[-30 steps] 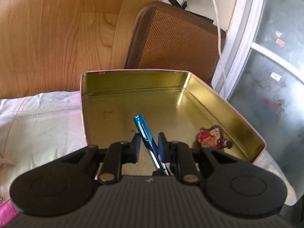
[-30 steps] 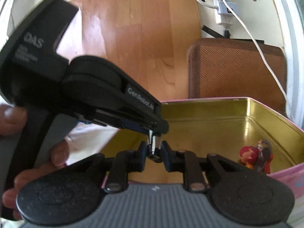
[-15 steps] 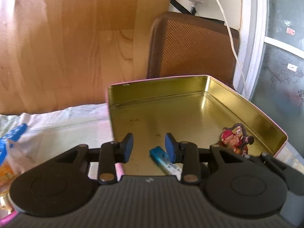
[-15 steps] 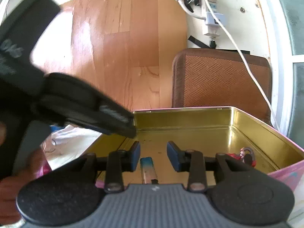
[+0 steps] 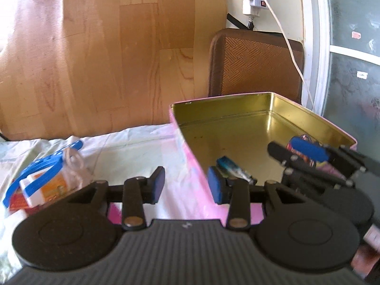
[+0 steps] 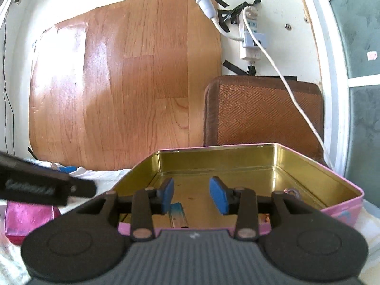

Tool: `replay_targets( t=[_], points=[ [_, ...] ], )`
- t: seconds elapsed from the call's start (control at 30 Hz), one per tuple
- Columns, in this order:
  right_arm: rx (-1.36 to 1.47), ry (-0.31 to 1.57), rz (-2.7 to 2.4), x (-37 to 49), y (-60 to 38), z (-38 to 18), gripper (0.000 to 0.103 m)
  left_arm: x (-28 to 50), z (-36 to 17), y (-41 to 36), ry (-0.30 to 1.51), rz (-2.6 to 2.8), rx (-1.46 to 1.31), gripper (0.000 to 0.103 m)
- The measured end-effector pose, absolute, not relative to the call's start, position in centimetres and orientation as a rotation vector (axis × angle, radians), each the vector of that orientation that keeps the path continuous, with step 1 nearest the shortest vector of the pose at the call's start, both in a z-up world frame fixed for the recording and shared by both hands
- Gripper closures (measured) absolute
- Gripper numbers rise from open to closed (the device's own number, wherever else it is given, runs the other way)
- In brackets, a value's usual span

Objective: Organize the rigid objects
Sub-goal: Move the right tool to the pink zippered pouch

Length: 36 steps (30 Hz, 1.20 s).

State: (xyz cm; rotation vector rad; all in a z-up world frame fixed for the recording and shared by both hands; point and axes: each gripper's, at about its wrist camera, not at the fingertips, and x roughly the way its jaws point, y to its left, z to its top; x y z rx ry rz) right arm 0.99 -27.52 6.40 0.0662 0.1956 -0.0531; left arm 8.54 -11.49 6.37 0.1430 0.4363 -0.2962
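A pink tin [image 5: 237, 96] with a gold inside stands on the white cloth. On its floor near the front wall lies a blue lighter [image 5: 231, 168], free of both grippers. My left gripper [image 5: 187, 185] is open and empty, straddling the tin's left wall. My right gripper [image 5: 288, 153] reaches in from the right, partly covering a red figure charm [image 5: 302, 159]. In the right wrist view my right gripper [image 6: 193, 196] is open over the tin [image 6: 237, 147], with the lighter [image 6: 178, 215] below and behind its pads. The left gripper [image 6: 35, 185] shows at the left edge.
A packet with blue straps [image 5: 42, 178] and other small packs lie on the cloth at the left. A magenta box [image 6: 23, 218] sits left of the tin. Behind stand a brown woven cushion [image 5: 256, 64], a wood panel, and a power strip with a white cable [image 5: 292, 54].
Both grippers, which pinched the blue lighter between them, have opened and let it drop into the tin. The left gripper has swung left over the tin's wall; the right has drawn back slightly.
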Motion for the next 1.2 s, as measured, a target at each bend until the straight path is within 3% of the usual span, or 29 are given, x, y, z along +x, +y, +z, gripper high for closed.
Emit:
replay_targets(
  t=[0.13,0.93,1.2],
  points=[
    [0.113,0.188,-0.051,-1.0,-27.5,6.8,0.068,7.2,6.0,-10.1,0.415,-0.274,0.156,0.056],
    [0.035,0.269,0.124,-5.3,-19.5,6.5,0.068,3.6,2.1,-1.4,0.422,-0.14,0.112,0.055],
    [-0.028,0.326,0.269,-3.6,-15.7,6.6,0.068,4.9,1.5,3.9,0.458,-0.095,-0.07,0.055]
  ],
)
